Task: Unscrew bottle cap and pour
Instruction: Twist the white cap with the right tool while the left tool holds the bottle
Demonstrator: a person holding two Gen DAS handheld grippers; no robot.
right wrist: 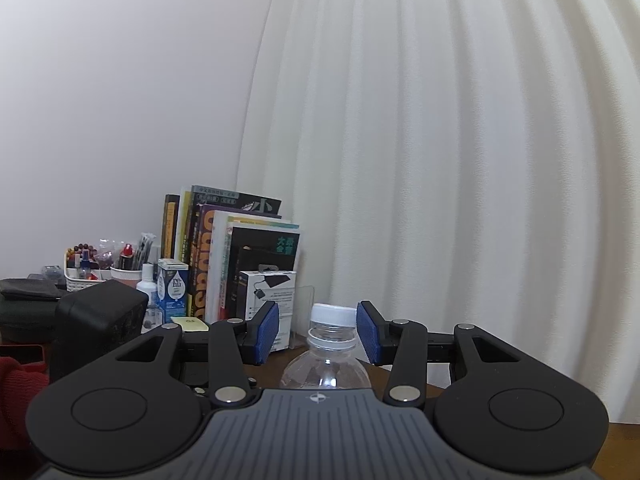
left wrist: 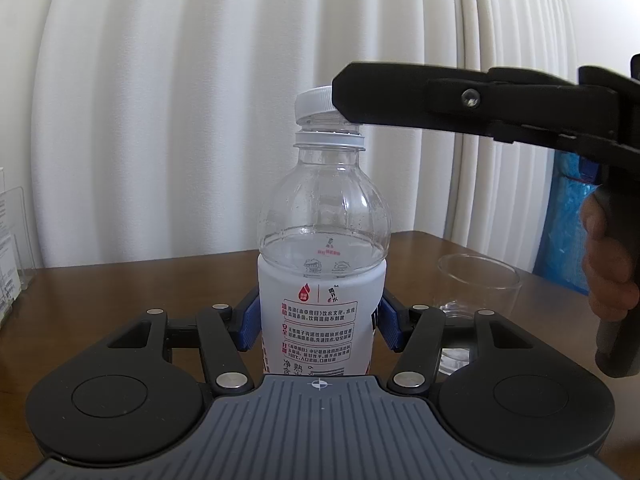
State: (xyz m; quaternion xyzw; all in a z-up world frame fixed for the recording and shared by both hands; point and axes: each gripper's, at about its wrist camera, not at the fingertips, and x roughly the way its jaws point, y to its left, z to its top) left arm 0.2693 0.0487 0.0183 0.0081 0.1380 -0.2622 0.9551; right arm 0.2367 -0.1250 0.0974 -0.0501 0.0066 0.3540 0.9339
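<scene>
Brown table (left wrist: 120,292) against white curtain (left wrist: 200,100). Water bottle (left wrist: 322,280) upright on table near front, clamped at label height by left gripper (left wrist: 320,320), blue pads (left wrist: 250,326) pressed to both sides. Right gripper (right wrist: 318,330) level with neck, parted wider than white cap (right wrist: 333,314), one pad touching or nearly so, other apart; no firm hold visible. Cap tilted, raised off neck ring. Clear cup (left wrist: 478,284) right of bottle, near. Books (right wrist: 228,248) at back.
</scene>
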